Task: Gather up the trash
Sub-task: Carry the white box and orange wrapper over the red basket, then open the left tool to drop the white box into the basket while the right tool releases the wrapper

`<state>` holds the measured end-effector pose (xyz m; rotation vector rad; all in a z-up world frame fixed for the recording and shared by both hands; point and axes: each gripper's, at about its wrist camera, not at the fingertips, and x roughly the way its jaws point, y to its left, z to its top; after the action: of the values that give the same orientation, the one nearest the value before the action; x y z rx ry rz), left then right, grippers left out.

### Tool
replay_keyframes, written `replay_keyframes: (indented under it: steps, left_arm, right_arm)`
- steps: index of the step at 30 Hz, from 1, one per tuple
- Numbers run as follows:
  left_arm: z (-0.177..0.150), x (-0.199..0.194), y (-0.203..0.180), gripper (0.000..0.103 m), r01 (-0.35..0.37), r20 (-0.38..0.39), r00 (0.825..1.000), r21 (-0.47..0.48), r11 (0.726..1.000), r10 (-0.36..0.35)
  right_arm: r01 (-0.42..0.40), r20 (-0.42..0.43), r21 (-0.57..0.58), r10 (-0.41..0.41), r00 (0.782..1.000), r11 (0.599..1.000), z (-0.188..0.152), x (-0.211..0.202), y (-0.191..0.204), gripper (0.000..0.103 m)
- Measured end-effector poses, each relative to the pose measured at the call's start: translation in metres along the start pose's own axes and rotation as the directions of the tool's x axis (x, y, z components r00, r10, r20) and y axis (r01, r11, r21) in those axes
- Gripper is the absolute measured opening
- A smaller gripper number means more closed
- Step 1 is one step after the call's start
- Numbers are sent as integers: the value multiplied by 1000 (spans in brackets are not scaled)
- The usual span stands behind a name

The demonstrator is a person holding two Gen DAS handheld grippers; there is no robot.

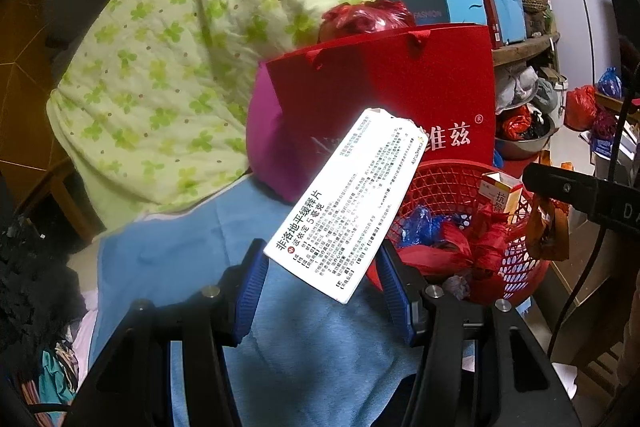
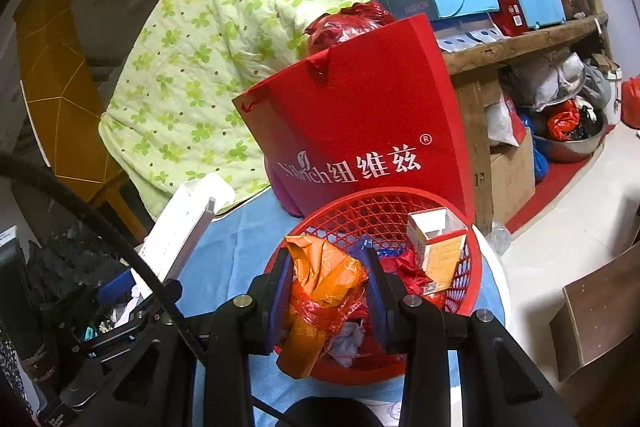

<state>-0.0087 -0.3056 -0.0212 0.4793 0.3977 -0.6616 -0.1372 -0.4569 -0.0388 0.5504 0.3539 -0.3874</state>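
Left gripper clamps a flat white medicine box, black print down its face, slanting from lower centre up toward the red bag; its near end is hidden between the pads. Right of it, the red mesh basket holds crumpled wrappers, its right rim cut off by the other gripper. In the right wrist view, the right gripper is clenched on a crumpled orange wrapper over the basket.

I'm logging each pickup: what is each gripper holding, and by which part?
The left gripper holds the white medicine box by its near end. The right gripper pinches the crumpled orange wrapper around its middle.
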Motion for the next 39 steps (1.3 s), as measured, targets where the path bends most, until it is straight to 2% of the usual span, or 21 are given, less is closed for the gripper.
replay_keyframes:
  steps: [39]
  left_arm:
    - [-4, 16, -24, 57, 26, -42, 999, 48, 998, -24]
  right_arm:
    - [17, -18, 71, -16, 1000, 997, -4, 2, -24, 37]
